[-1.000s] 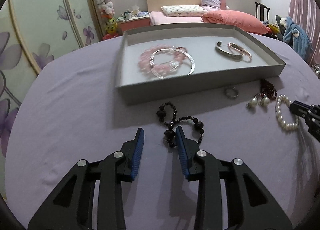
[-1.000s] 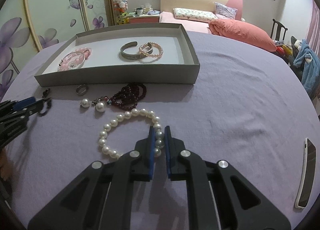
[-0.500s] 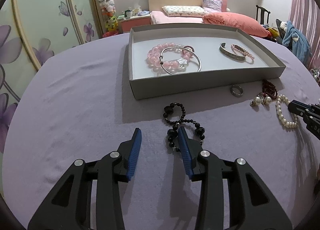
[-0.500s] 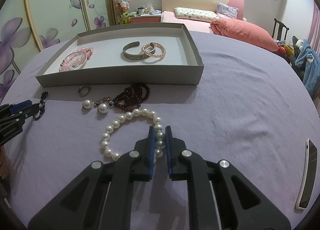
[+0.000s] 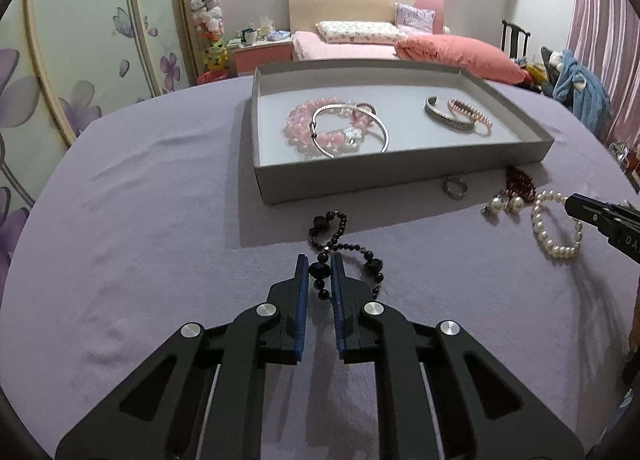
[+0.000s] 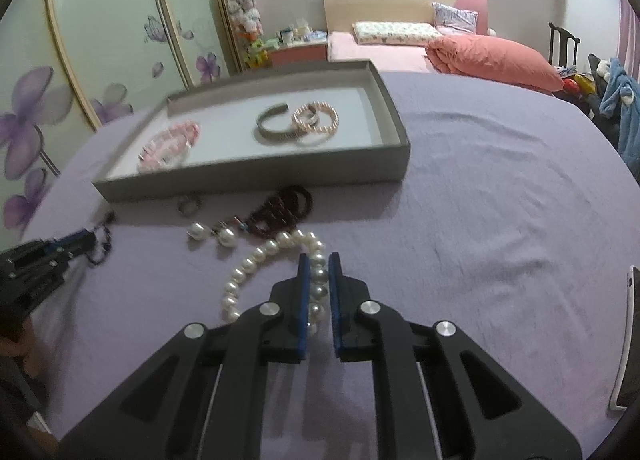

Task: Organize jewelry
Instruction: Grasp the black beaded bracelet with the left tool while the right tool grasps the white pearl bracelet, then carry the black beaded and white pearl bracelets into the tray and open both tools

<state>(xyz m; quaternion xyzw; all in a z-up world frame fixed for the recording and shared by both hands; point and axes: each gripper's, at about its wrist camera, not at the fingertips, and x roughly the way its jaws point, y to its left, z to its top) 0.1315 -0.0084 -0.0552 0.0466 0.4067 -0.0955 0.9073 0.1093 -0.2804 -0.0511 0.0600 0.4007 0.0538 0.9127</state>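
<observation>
A black bead bracelet (image 5: 340, 226) lies twisted on the purple cloth in front of the grey tray (image 5: 400, 176). My left gripper (image 5: 319, 260) is closing its jaws on it, and the blue pads press a large black bead. In the right wrist view my right gripper (image 6: 318, 258) is closing on one side of a white pearl bracelet (image 6: 256, 260), with pearls squeezed between the pads. The tray (image 6: 248, 176) holds a pink bead bracelet (image 5: 304, 128), a silver bangle (image 5: 360, 128), a grey cuff (image 5: 444, 116) and a pink-gold bracelet (image 5: 470, 112).
On the cloth before the tray lie a ring (image 5: 455, 185), pearl earrings (image 5: 505, 204) and a dark red bead bracelet (image 5: 520, 180). A phone (image 6: 624, 340) lies at the far right. The right gripper's tip (image 5: 576, 204) shows in the left wrist view.
The left jaws went from wide apart to shut on the black beads. The right gripper stayed on the pearls and its view tilted a little.
</observation>
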